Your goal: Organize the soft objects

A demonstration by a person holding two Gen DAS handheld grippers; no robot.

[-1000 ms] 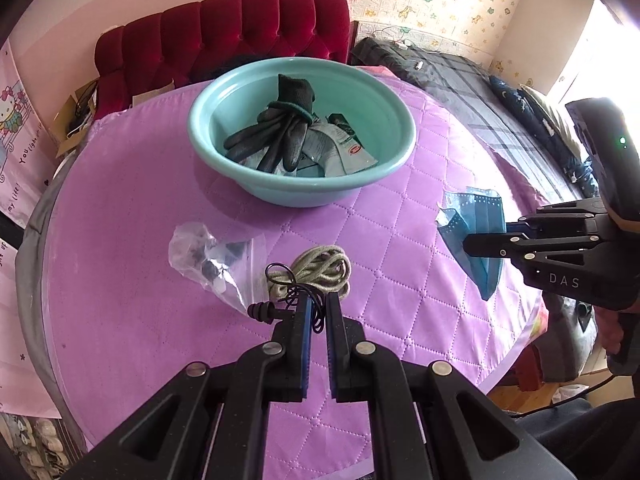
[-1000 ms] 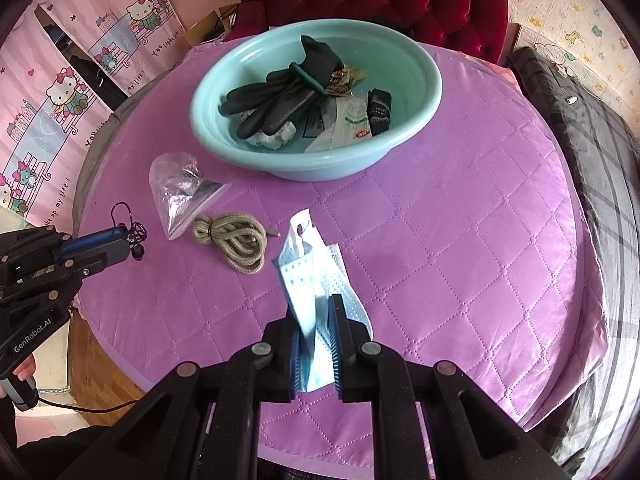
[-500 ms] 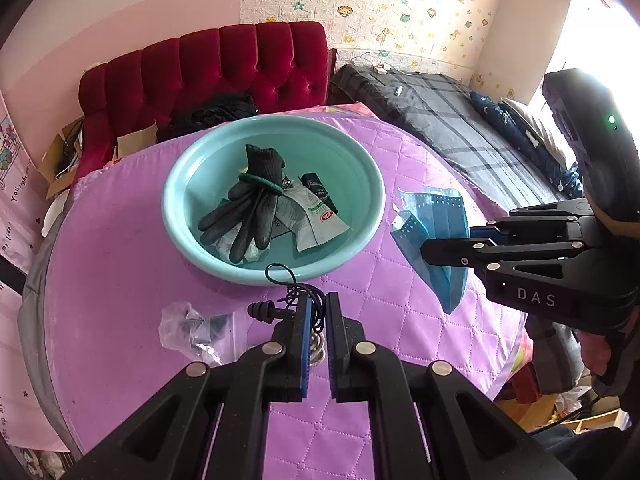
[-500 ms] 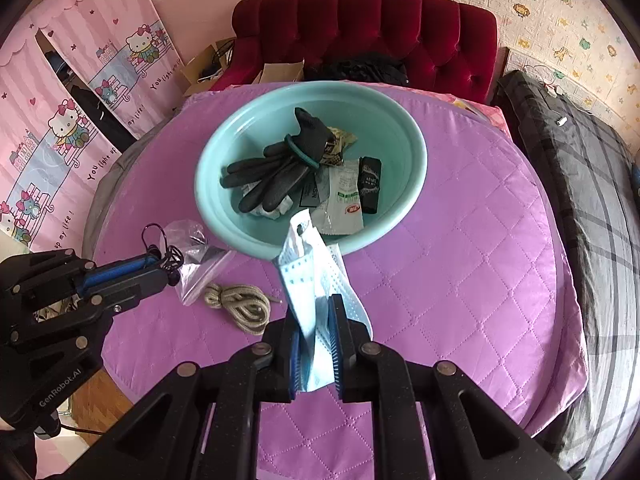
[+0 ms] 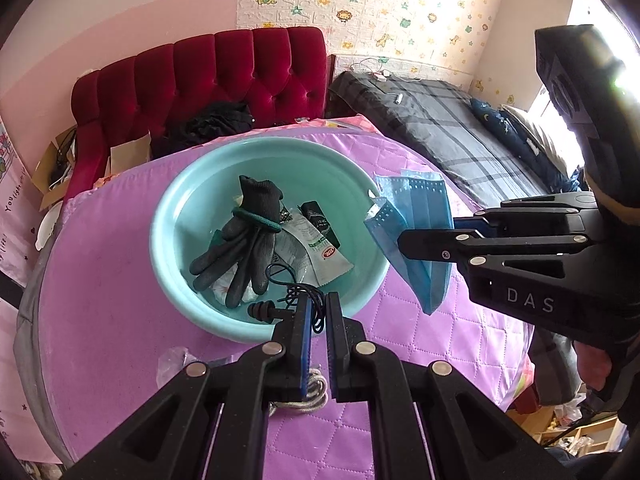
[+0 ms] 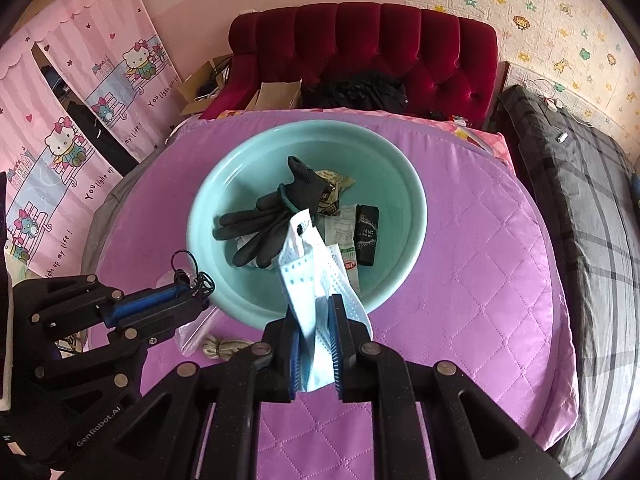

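A teal basin sits on the purple quilted table and holds black gloves and several sachets. My left gripper is shut on black corded earplugs, held above the basin's near rim. My right gripper is shut on a blue face mask, held above the basin's right rim.
A coiled rope and a clear plastic bag lie on the table near the front edge. A red sofa stands behind, a plaid bed to the right.
Both grippers have risen and moved forward with their loads, from over the table to the basin's rim. The rope and bag now lie below and behind the left fingers.
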